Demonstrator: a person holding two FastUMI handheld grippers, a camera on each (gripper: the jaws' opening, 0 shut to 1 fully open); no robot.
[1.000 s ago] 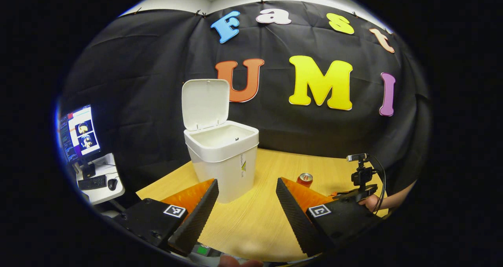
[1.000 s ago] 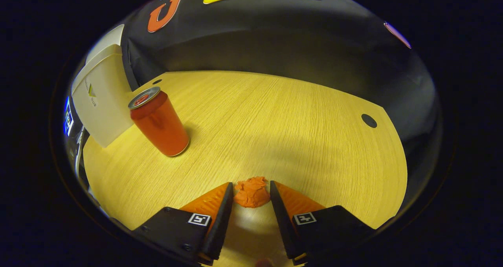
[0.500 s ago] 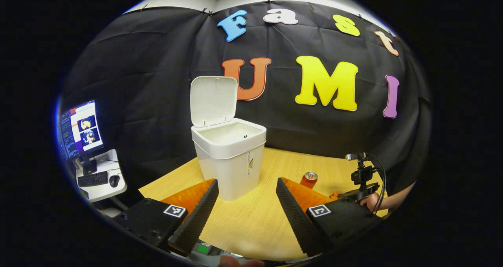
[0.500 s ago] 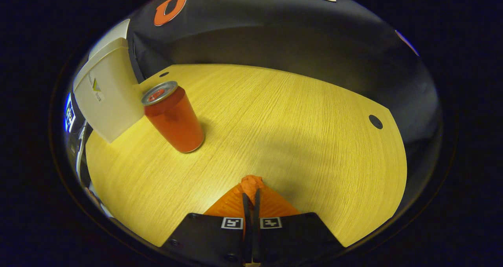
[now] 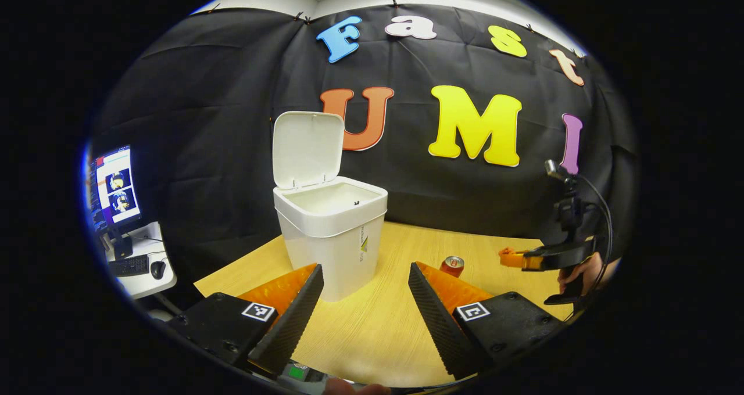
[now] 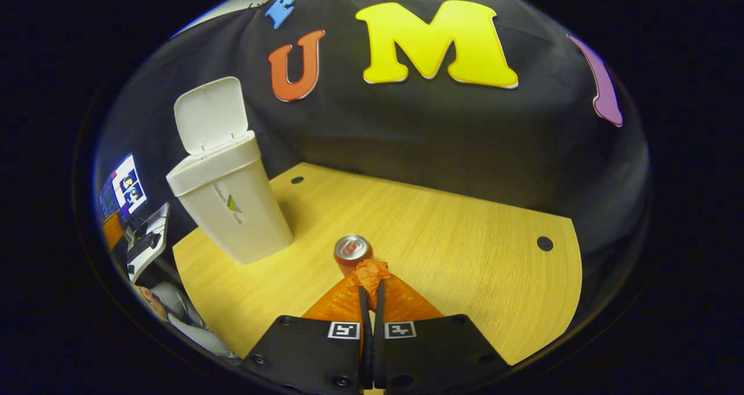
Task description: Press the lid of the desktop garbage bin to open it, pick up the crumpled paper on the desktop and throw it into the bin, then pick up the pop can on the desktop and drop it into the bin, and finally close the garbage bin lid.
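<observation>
With the lid [image 5: 306, 148] standing upright behind the white bin [image 5: 330, 232] at centre frame in the left gripper view, the mouth is open and ready to take rubbish from above. The right gripper [image 6: 372, 282], low centre of the right gripper view, is clenched on the crumpled paper [image 6: 372, 270], both fingers pinched together with the wad bulging at the tips; it sits raised off the desk [image 6: 465, 238], probably so the paper can travel over the bin's rim. From the left gripper view that same gripper shows at right of frame, held in a hand [image 5: 581, 273], paper end pointing toward the bin. The left gripper [image 5: 363, 302], bottom of its own view, is released, fingers spread wide with nothing between them, parked in front of the bin, likely waiting. The pop can [image 6: 352, 251] stands upright on the desk just above the paper in the right gripper view, between gripper and bin, so it's the one thing in the carry path; going over it looks easy enough. The bin is upper left in that view, well apart from the paper. A monitor [image 5: 113, 186], keyboard and mouse sit on a side table at far left, out of the way.
</observation>
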